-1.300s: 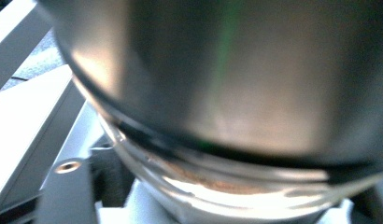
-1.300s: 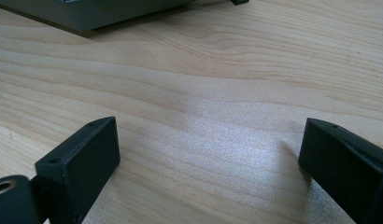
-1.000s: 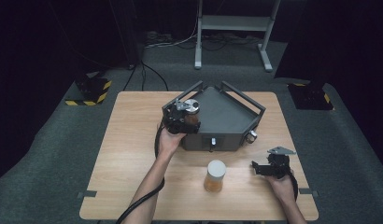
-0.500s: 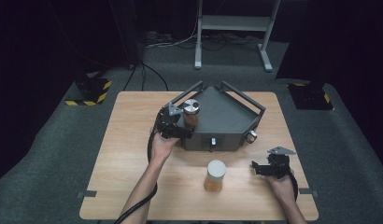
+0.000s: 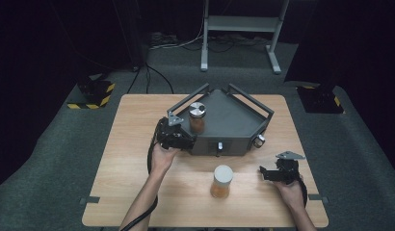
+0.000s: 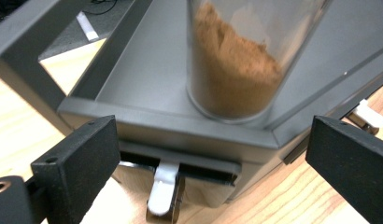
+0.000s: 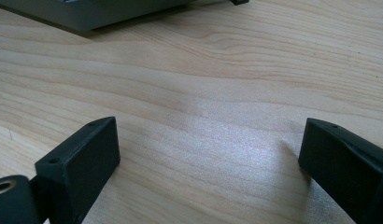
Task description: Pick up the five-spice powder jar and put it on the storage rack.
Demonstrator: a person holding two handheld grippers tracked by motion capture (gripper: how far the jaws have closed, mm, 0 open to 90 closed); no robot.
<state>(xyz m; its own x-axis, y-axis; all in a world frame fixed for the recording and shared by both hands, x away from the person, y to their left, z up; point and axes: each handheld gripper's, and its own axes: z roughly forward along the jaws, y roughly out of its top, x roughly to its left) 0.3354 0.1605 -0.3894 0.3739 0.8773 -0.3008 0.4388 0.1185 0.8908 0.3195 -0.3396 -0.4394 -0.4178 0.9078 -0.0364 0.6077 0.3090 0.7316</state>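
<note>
A clear jar of brown powder [image 5: 197, 118] with a silver lid stands upright in the near-left corner of the grey tray [image 5: 234, 120]. My left gripper [image 5: 185, 142] sits just outside that corner, open; its jaws have just been opening. In the left gripper view the jar of brown powder [image 6: 231, 70] stands beyond my left gripper [image 6: 217, 158], with nothing between the pads. A second jar [image 5: 221, 181] with a white lid stands on the table in front of the tray. My right gripper [image 5: 264, 174] rests at the table's right, open over bare wood [image 7: 208, 158].
The tray [image 6: 147, 70] has raised bar handles on its far sides and white latches on its front wall [image 6: 164, 191]. The wooden table [image 5: 128, 183] has free room at its left and front. Beyond the table there is dark floor with cables and a stand.
My left gripper has let go of the jar of brown powder and drawn back toward the person, off the tray's corner. The jar stays standing in the tray. My right gripper has kept still.
</note>
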